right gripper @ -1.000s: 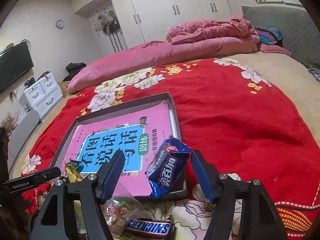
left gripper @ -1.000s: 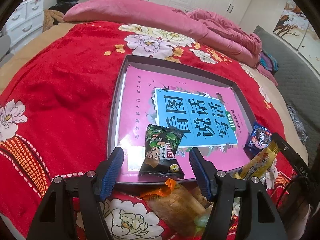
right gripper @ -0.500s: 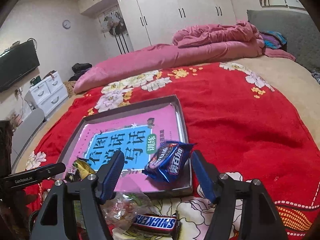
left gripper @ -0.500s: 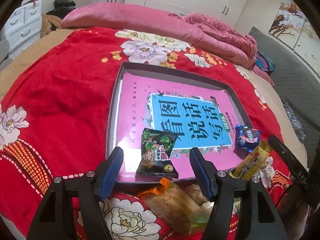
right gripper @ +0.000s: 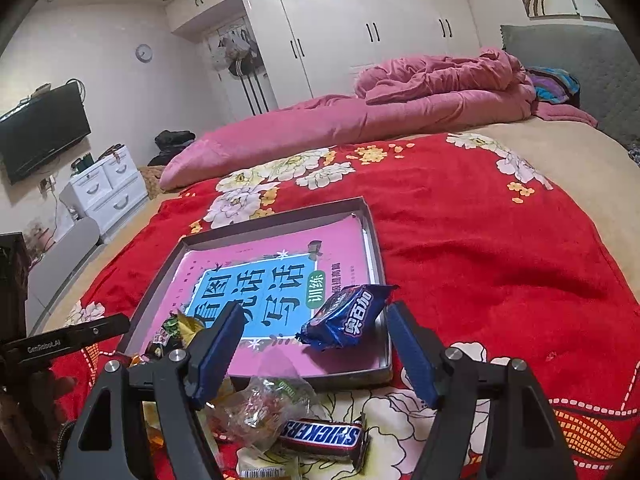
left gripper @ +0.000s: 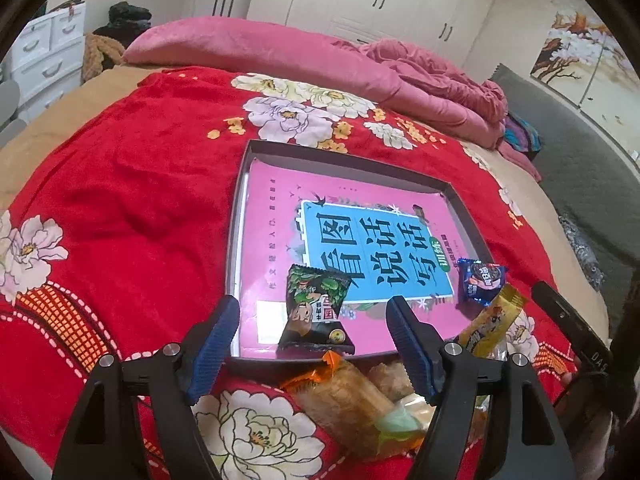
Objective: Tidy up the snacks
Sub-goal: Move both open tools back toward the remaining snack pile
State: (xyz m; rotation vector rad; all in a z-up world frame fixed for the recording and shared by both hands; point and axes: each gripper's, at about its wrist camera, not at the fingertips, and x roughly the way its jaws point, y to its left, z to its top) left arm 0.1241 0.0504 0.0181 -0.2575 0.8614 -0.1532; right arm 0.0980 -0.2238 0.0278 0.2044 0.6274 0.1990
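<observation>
A grey tray (left gripper: pixel 240 216) lined with a pink and blue book lies on the red flowered blanket. A green and black snack packet (left gripper: pixel 316 312) rests flat at the tray's near edge. My left gripper (left gripper: pixel 313 308) hovers over it, jaws opening, pads clear of it. A blue snack packet (right gripper: pixel 348 316) lies in the tray's near right corner. My right gripper (right gripper: pixel 316 312) straddles it, jaws opening, without touching. The blue packet (left gripper: pixel 480 280) also shows in the left wrist view.
Loose snacks lie on the blanket in front of the tray: a Snickers bar (right gripper: pixel 320 434), a clear packet (right gripper: pixel 264 400), an orange-ended packet (left gripper: pixel 352 396) and a yellow packet (left gripper: pixel 492 320). A pink duvet (right gripper: pixel 360 120) lies across the far side of the bed.
Both pairs of jaws have widened. The blue packet, upright between the right fingers before, has tipped flat into the tray. The green packet lies lower in the tray.
</observation>
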